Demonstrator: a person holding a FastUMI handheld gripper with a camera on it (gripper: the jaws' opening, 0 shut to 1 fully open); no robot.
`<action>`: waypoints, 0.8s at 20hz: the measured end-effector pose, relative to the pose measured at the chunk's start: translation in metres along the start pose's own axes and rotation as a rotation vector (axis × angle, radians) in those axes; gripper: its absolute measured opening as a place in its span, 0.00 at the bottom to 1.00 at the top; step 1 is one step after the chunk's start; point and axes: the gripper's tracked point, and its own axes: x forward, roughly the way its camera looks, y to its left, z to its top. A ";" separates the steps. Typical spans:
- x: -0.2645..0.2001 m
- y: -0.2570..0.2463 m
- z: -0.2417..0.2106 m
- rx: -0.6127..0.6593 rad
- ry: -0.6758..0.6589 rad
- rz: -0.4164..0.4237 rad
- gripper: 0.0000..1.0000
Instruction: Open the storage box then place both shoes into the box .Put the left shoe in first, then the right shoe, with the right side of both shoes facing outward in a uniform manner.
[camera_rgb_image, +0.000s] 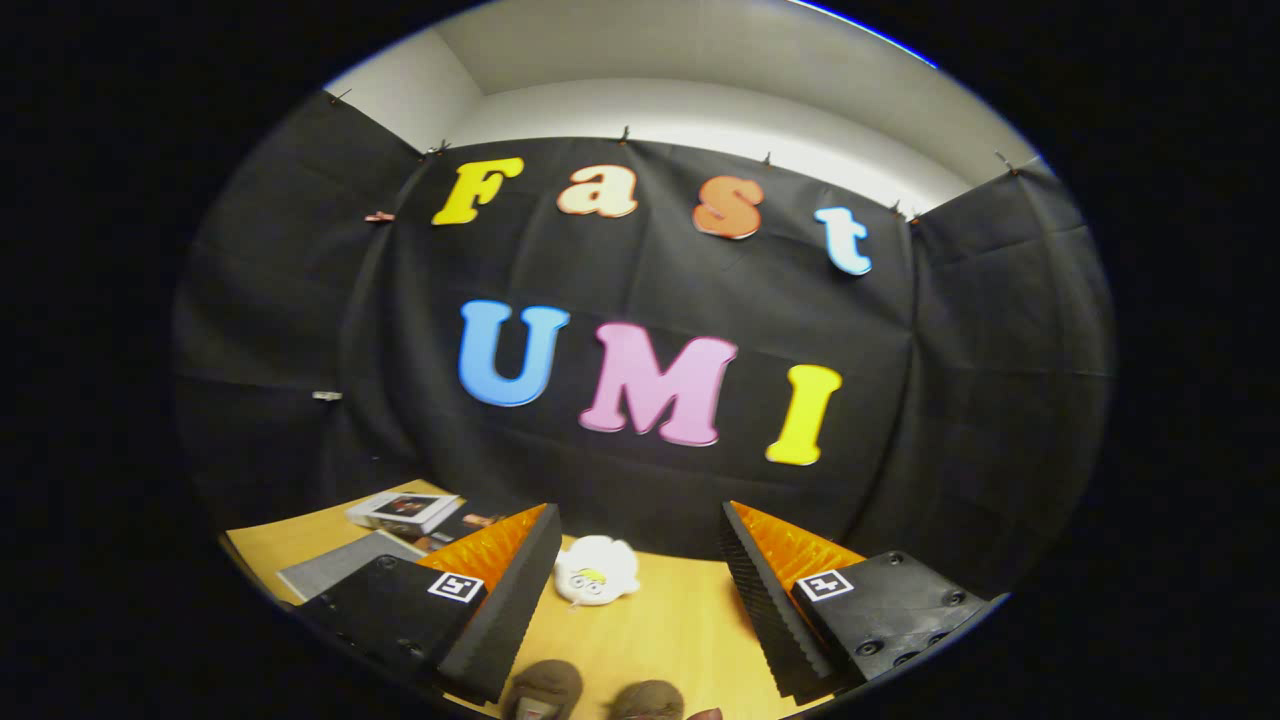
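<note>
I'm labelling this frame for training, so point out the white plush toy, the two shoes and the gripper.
white plush toy (596, 572): gripper view, middle of its body.
two shoes (545, 688): gripper view, toe of the left-hand one.
gripper (640, 530): gripper view, midway between its open fingertips.

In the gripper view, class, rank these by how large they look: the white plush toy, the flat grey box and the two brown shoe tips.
1. Grey box
2. Plush toy, between the open fingers
3. Shoe tips, cut off by the view, so their true size is unsure.
</note>
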 end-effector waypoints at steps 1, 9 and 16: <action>0.001 0.011 0.002 0.035 0.005 0.056 0.97; 0.010 0.096 -0.083 0.488 0.284 0.420 0.98; 0.009 0.135 -0.172 0.878 0.571 0.545 0.98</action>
